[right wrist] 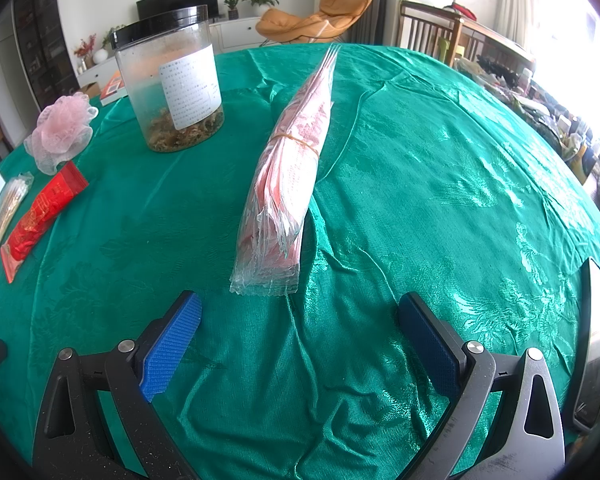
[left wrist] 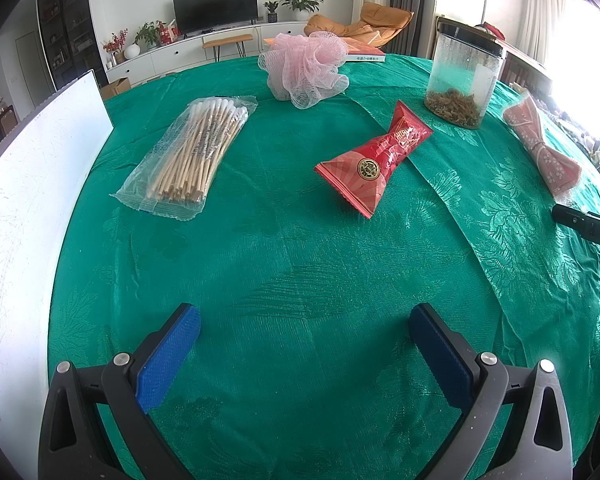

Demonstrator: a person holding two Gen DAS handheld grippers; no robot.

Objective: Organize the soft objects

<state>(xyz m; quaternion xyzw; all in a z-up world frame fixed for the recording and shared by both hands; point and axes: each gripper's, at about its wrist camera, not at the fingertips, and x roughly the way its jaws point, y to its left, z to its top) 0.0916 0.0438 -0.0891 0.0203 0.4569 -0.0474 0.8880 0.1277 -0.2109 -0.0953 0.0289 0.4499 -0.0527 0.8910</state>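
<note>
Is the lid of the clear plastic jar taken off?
No, the black lid sits on top of the clear plastic jar, which stands upright on the green tablecloth.

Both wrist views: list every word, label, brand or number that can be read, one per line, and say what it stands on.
"DAS": white letters on the black device at the right edge of the left wrist view, cut off by the frame.
Red snack packet: gold lettering and a round emblem, too distorted to read.
Clear jar: white label with dense small print, too small to read.
Book behind the pink mesh sponge: spine text too small to read.
</note>
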